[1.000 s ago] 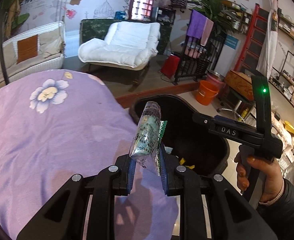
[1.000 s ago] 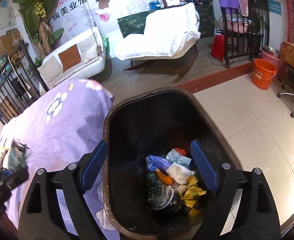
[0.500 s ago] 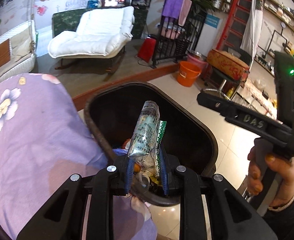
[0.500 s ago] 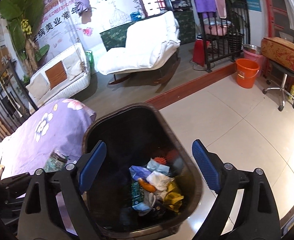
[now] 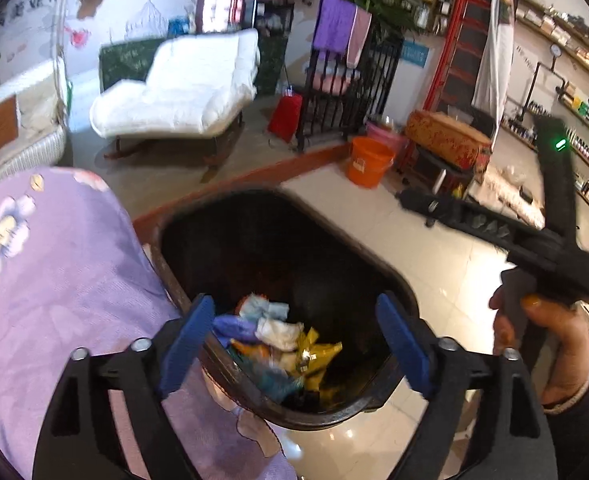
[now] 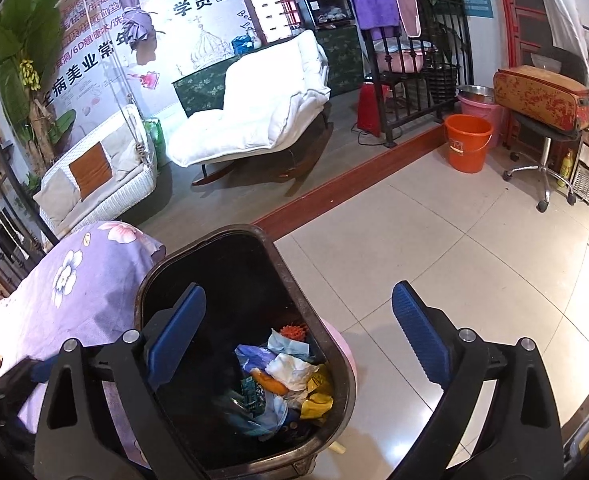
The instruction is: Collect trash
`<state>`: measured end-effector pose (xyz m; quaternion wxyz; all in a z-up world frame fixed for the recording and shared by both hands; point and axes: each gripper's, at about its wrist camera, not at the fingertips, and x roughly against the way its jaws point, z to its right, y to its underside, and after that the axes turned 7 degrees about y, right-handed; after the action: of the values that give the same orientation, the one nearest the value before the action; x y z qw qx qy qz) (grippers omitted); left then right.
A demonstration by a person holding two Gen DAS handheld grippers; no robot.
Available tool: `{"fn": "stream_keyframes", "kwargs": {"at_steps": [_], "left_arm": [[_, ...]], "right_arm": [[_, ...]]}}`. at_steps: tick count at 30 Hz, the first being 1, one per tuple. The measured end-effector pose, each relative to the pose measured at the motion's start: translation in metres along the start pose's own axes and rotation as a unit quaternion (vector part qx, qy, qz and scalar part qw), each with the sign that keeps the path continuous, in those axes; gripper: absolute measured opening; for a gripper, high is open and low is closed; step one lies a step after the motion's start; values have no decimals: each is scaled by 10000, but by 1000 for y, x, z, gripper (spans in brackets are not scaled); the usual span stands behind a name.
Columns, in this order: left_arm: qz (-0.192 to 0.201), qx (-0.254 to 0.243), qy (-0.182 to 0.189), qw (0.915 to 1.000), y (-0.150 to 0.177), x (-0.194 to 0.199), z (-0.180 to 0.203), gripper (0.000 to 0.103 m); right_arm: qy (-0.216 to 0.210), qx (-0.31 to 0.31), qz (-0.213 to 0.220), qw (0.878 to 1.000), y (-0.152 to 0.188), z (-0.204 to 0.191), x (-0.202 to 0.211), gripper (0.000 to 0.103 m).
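The left gripper [image 5: 294,340] is held over the black trash bin [image 5: 398,292], its blue fingers [image 5: 186,340] spread wide apart after just being opened, with nothing gripped between them. The collected trash [image 5: 282,344], a heap of crumpled wrappers, tissue and yellow foil, is seen at the bottom of the bin, in the lower centre of the left wrist view and again at lower centre of the right wrist view. The right gripper [image 6: 298,340] is likewise shown with its fingers [image 6: 422,340] parted and empty, poised partly above the bin's rim and partly above the tiled floor [image 6: 434,248]. The purple flowered cloth [image 5: 54,280], at the left of the frame, is draped over what may be a bench or a bed, pressed right up against the bin's side.

Several risks can be judged from here. The bin could be tipped or shoved if its rim were clipped by either gripper while being withdrawn, as both are held close to it. The cloth's edge could be snagged by the left fingers on the way back. Light wrappers could also be lifted back out if the heap were brushed. The left wrist view is blurred, so any item resting on the rim cannot be ruled out.
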<state>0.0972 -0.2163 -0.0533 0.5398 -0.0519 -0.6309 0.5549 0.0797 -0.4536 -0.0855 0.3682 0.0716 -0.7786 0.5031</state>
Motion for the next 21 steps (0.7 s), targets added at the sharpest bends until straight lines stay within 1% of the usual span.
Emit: {"fn": "stream_keyframes", "kwargs": {"at_steps": [3,6,10,13,18,21], "left_arm": [[219,-119,-157,9996,-1,17,6,90],[451,-219,-387,9980,0,35,5,95],[755,-149,-645,9949,5,62,-1,96],[902,-89,-874,9920,10,79,-7,97],[1118,-70,-1443,9832,20,107,-18,98],[1302,17,-1804,9749,28,125,-25,98]], "right_arm": [[24,38,64,10000,-1,-5,3,94],[-1,118,223,9997,-2,-16,12,97],[-54,341,450,9984,-1,-34,26,98],[-167,464,586,9971,1,-51,37,98],[-326,712,791,9938,11,-82,56,98],[-314,942,984,9902,22,-103,70,98]]}}
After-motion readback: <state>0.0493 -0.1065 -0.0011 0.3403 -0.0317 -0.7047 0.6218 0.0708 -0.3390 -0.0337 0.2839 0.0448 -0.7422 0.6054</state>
